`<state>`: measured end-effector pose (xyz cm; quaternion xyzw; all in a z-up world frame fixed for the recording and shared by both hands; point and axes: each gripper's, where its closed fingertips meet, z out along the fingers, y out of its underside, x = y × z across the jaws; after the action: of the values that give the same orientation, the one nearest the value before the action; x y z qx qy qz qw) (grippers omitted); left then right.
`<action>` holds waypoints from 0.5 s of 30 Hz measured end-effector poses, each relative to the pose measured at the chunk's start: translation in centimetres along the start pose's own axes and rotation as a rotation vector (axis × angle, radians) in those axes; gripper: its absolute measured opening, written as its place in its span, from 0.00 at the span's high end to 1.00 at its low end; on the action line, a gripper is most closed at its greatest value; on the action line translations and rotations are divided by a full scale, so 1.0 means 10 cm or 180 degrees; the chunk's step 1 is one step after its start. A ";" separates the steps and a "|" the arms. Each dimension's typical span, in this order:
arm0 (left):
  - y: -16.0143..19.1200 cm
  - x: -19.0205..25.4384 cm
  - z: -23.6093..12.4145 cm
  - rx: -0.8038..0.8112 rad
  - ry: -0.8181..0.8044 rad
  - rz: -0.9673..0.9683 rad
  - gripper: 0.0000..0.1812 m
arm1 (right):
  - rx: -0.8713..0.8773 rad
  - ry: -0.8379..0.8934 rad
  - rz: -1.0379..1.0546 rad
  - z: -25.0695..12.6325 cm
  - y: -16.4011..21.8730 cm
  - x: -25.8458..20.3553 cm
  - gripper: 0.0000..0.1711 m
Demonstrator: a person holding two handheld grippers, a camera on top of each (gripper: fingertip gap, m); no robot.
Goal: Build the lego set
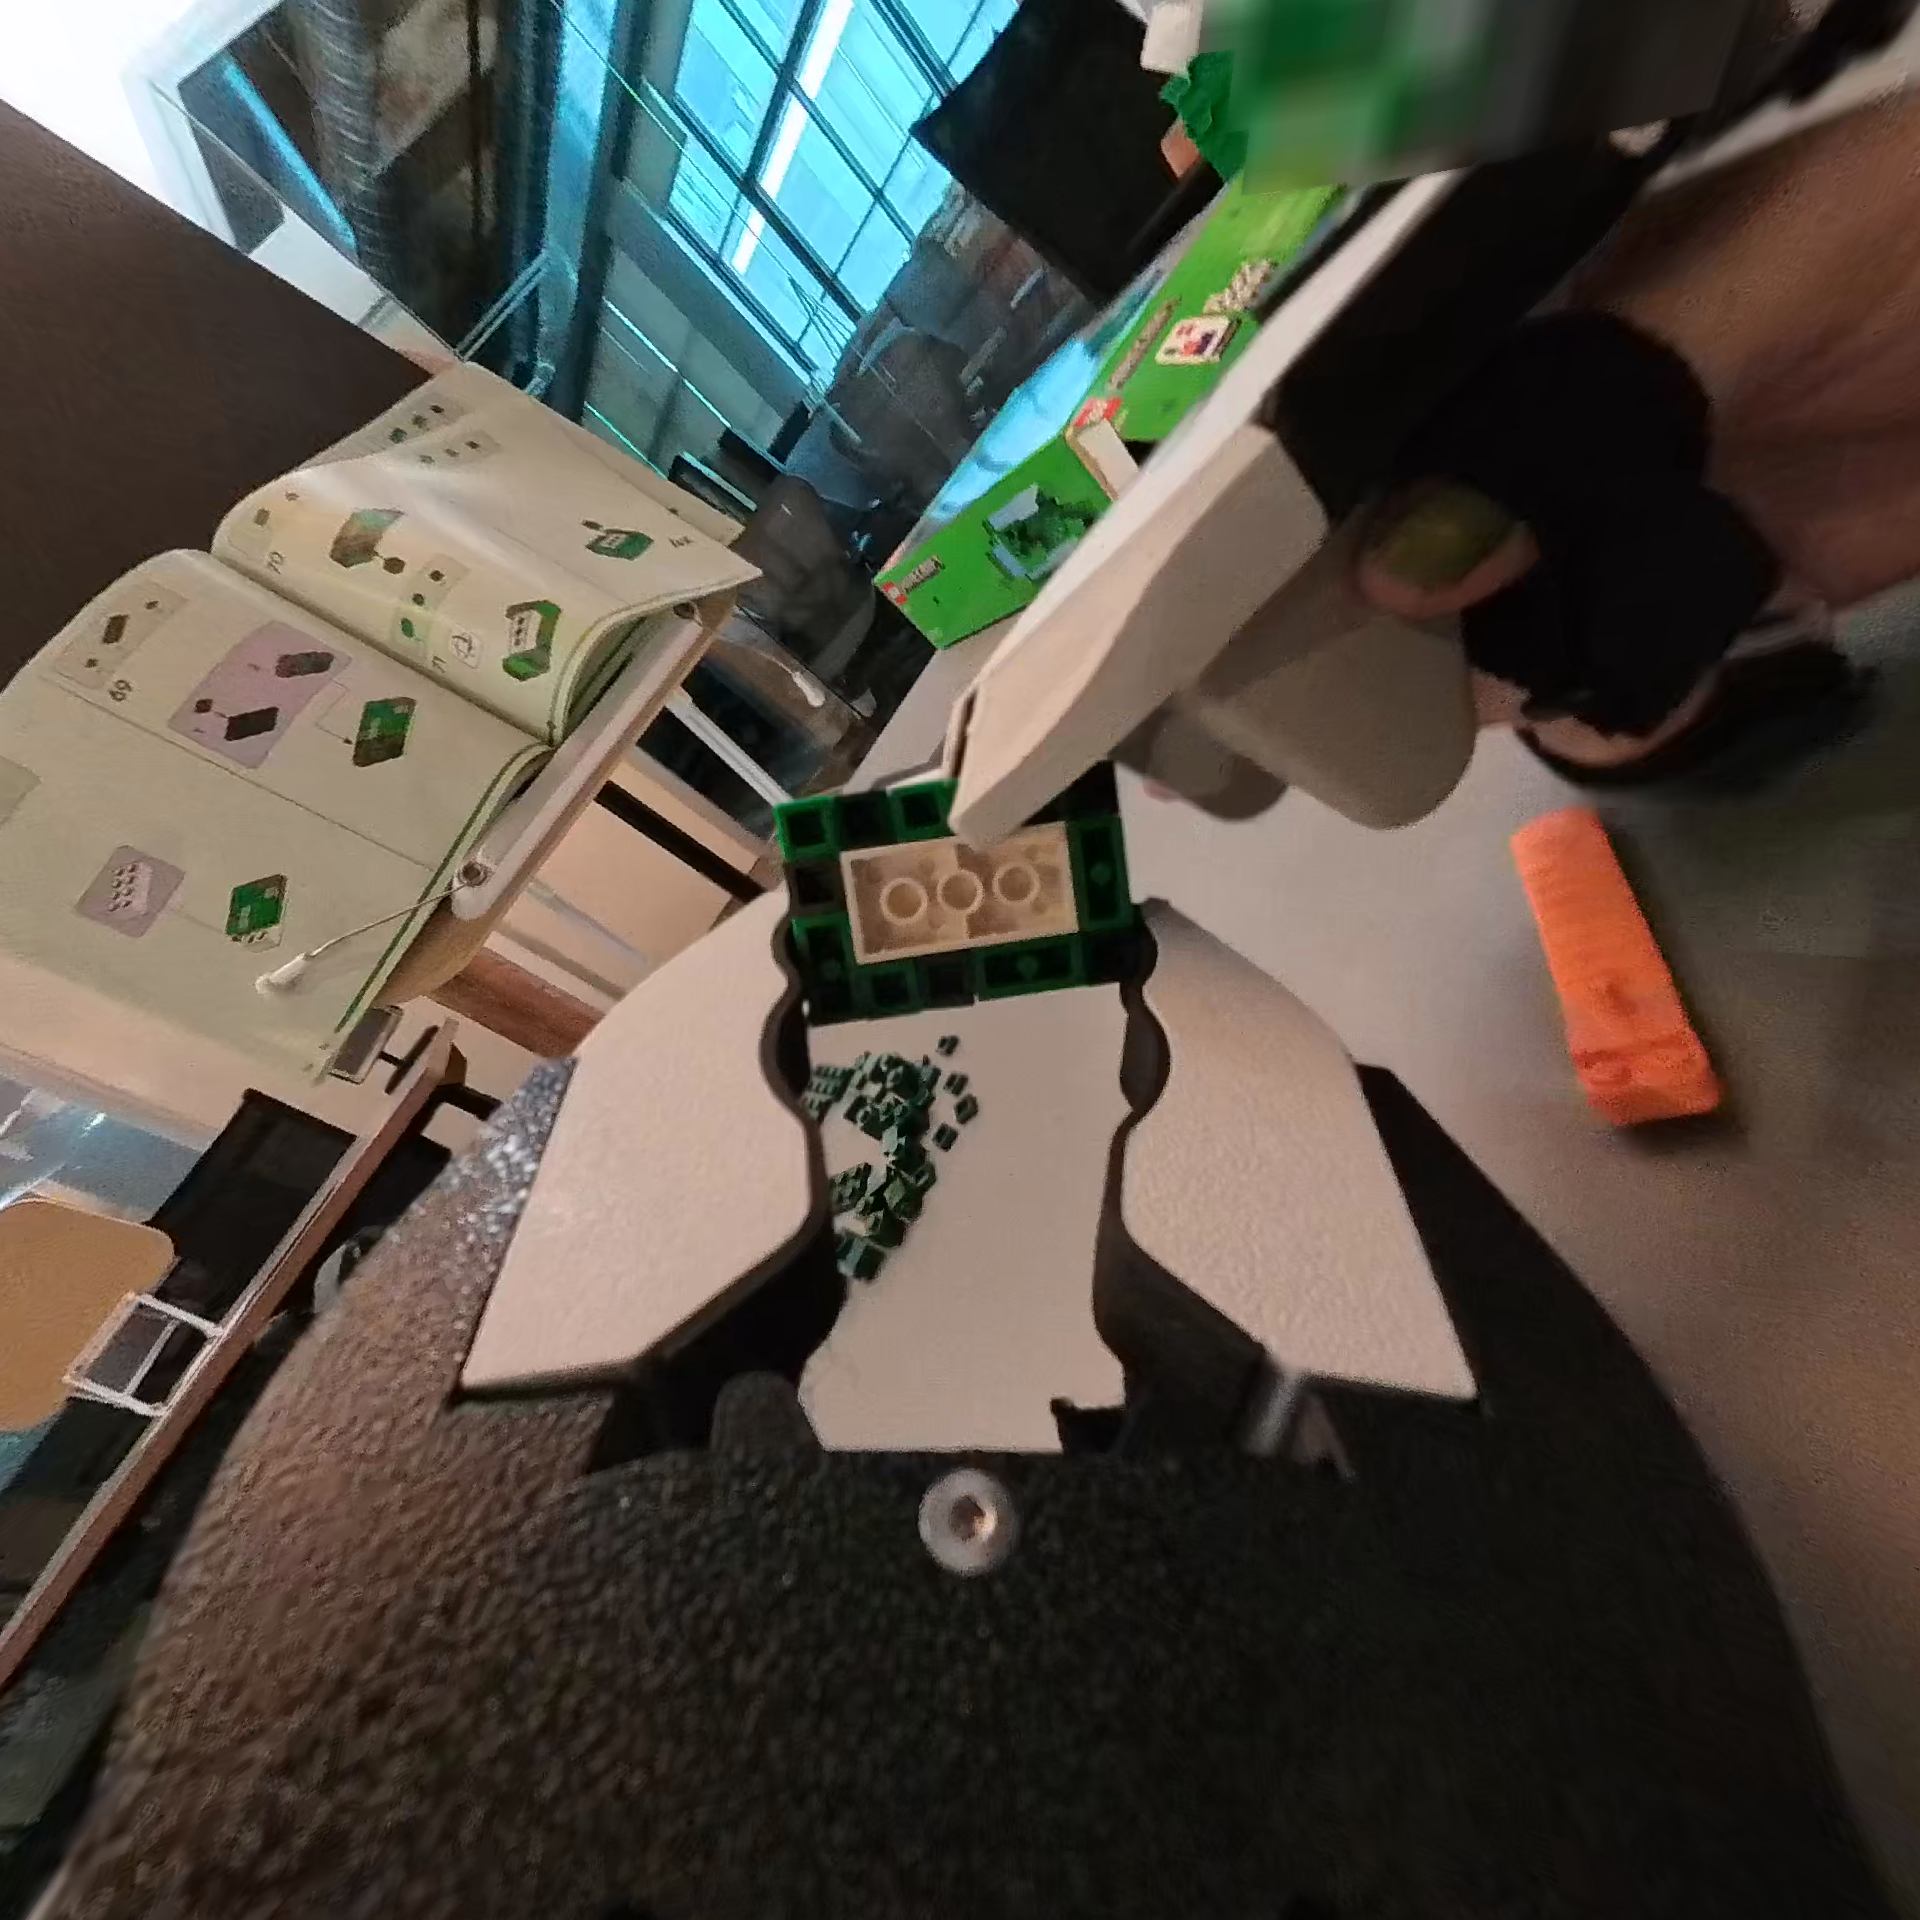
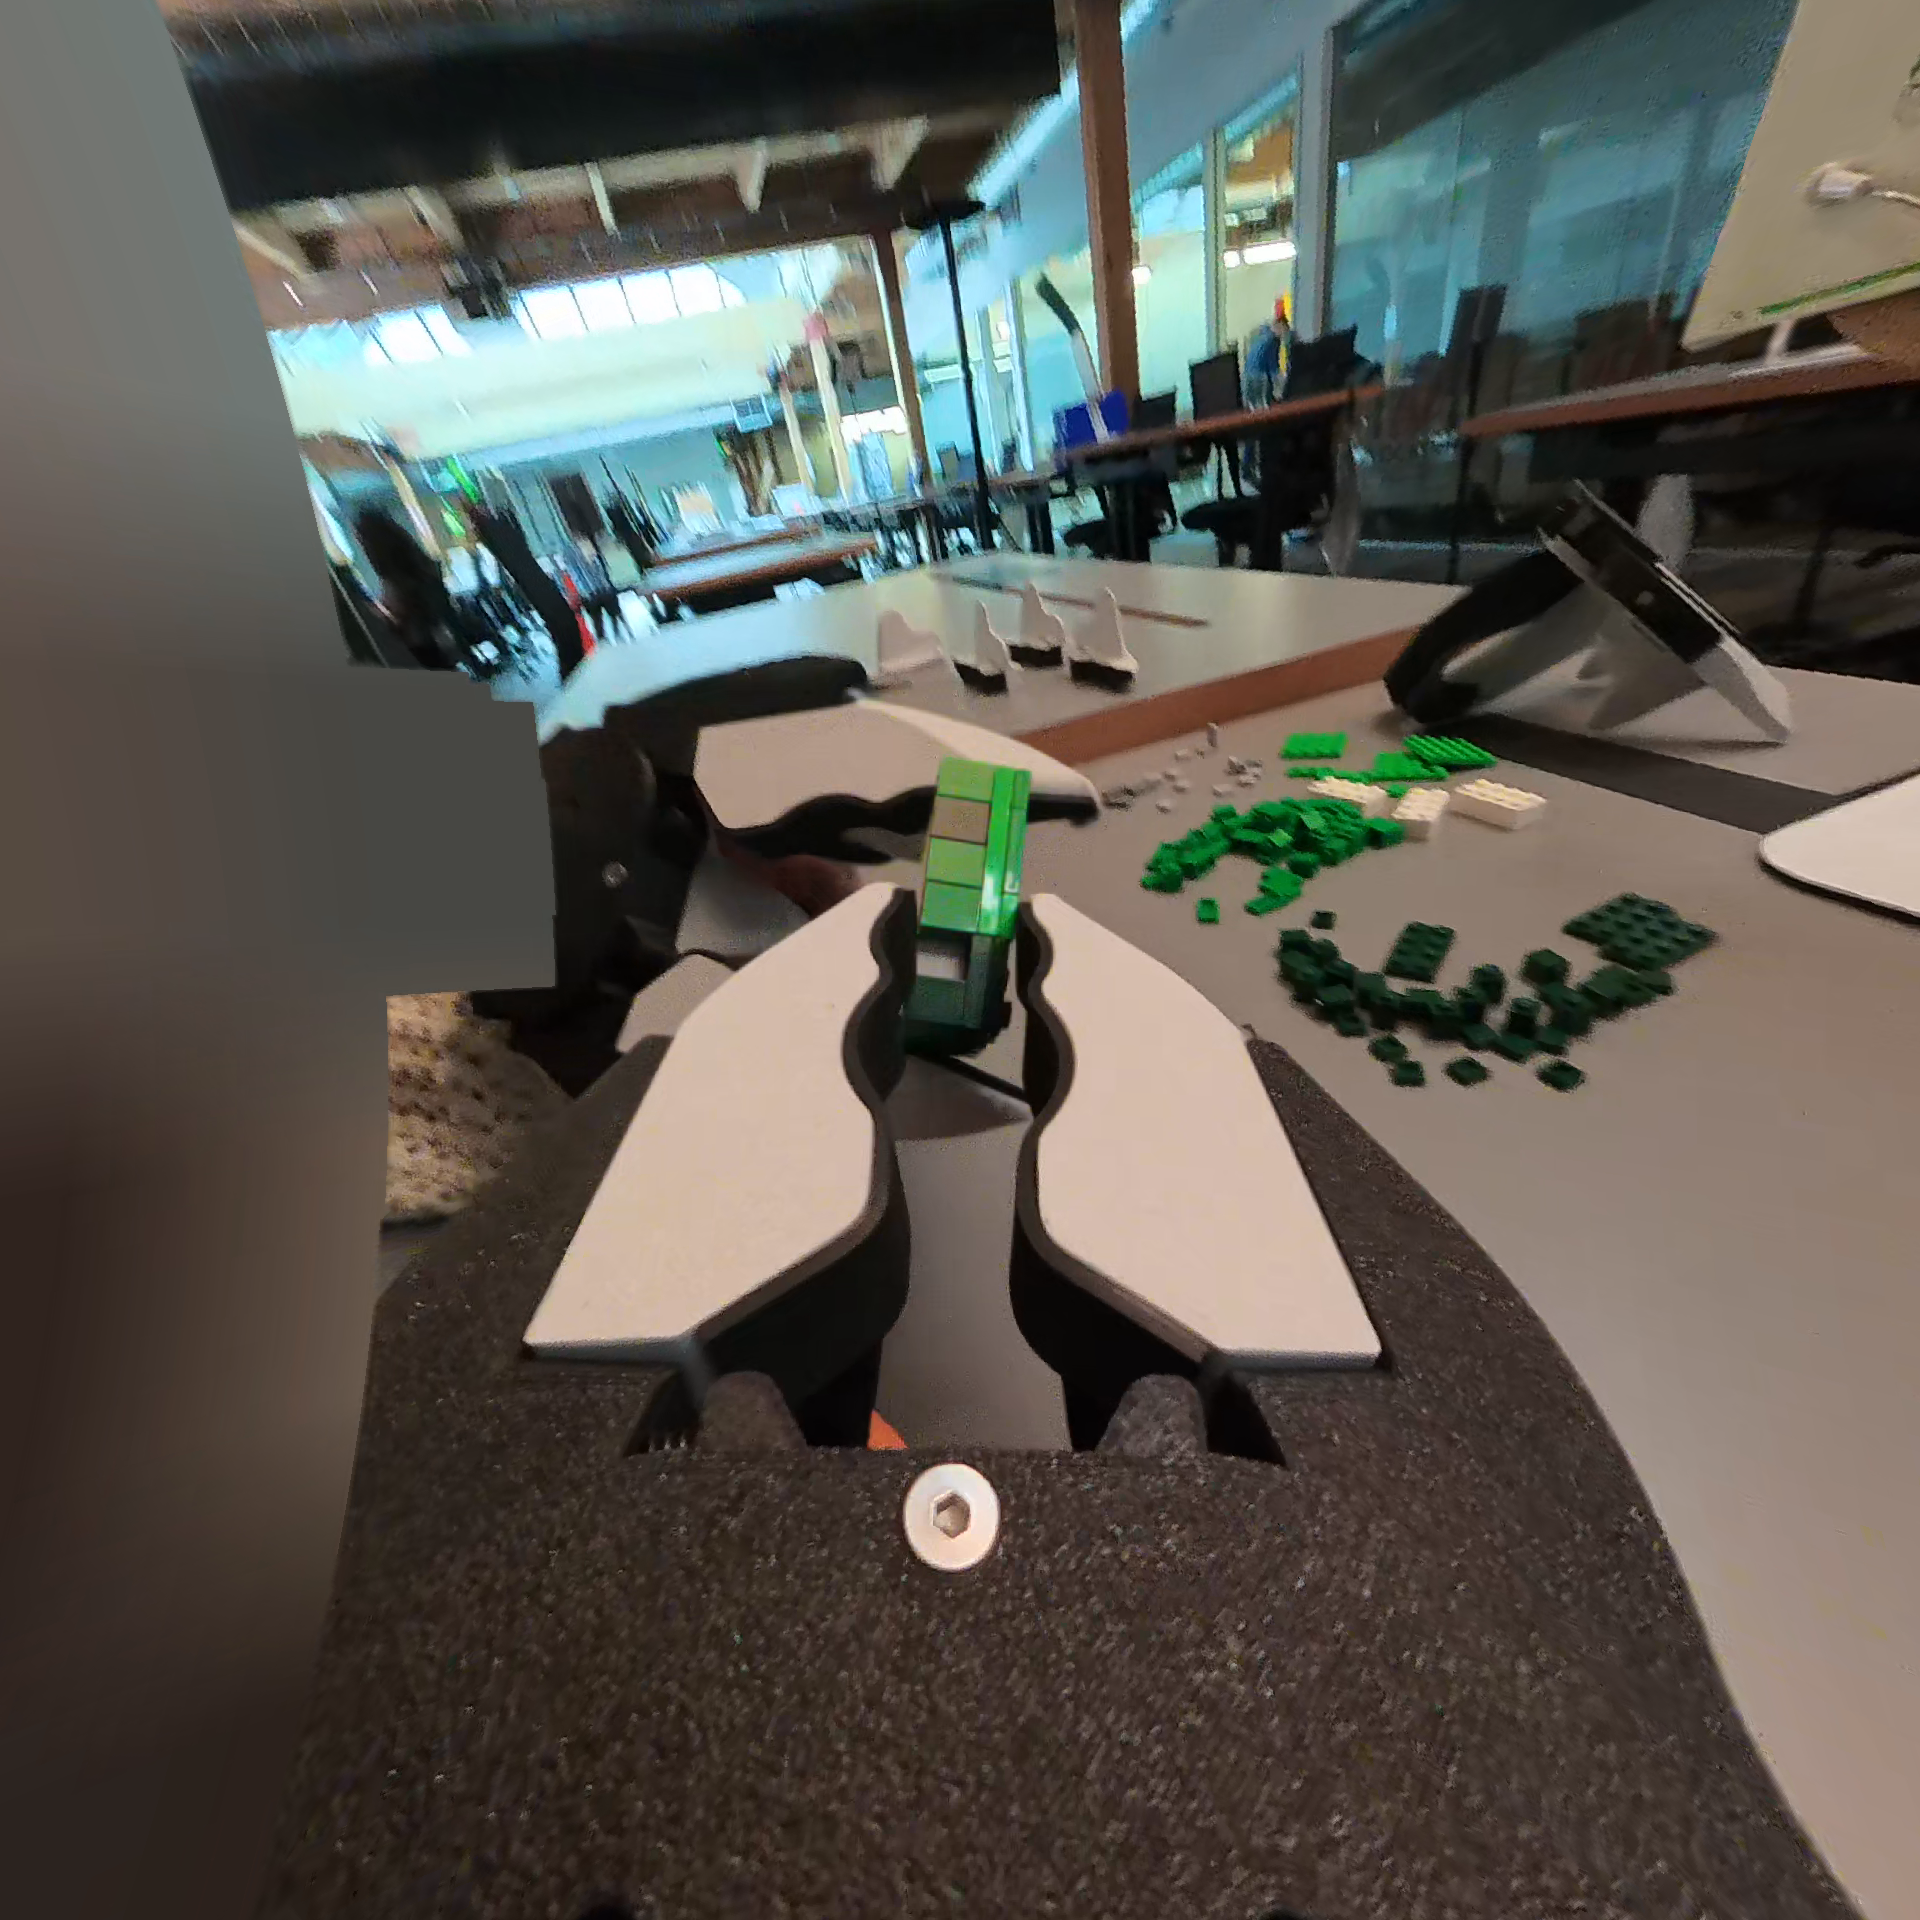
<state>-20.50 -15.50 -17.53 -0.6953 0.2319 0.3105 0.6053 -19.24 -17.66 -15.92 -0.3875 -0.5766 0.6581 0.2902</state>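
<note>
- The left claw (image 1: 961,997) gripped the green lego assembly (image 1: 951,899) between its fingertips, the underside turned to the camera: a tan brick (image 1: 961,896) framed by green pieces.
- The right claw (image 2: 961,961) was closed on the same lego assembly (image 2: 971,894) from the other side; in the right wrist view the assembly stood upright between the two fingers, light green tiles above, a dark green part lower down.
- The assembly was held off the table (image 2: 1351,1195), between the two claws.
- Beyond the assembly in the left wrist view, a white finger of the right claw touched its upper edge, with a gloved hand (image 1: 1538,551) behind it.
- Below the assembly in that view lay a scatter of dark green pieces (image 1: 883,1132) on the table.
- To the right of the assembly an orange tool (image 1: 1610,966) lay flat on the table.
- To the left of the assembly an open instruction booklet (image 1: 312,707) stood propped on a stand; farther behind was a green box (image 1: 1060,488).
- In the right wrist view, right of the assembly, were a bright green pile (image 2: 1278,842), white bricks (image 2: 1455,805) and a dark green pile (image 2: 1455,997).
</note>
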 end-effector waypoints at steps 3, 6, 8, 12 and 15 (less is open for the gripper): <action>0.05 0.04 0.02 -0.0121 0.0074 0.0157 0.68 | -0.0332 0.0111 -0.0263 -0.03 0.07 0.06 0.89; 0.09 0.10 0.04 -0.0186 0.0165 0.0258 0.68 | -0.0596 0.0102 -0.0353 -0.07 0.14 0.07 0.89; 0.08 0.14 0.04 -0.0179 0.0250 0.0268 0.68 | -0.0689 0.0037 -0.0299 -0.09 0.17 0.07 0.89; 0.08 0.19 0.04 -0.0165 0.0342 0.0296 0.68 | -0.0808 -0.0141 -0.0056 -0.13 0.21 0.06 0.90; 0.08 0.21 0.04 -0.0138 0.0388 0.0280 0.68 | -0.0853 -0.0193 0.0003 -0.14 0.23 0.06 0.90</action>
<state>-19.62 -15.10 -19.60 -0.7149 0.2919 0.2988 0.5607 -18.20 -16.75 -18.29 -0.4029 -0.6677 0.5868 0.2180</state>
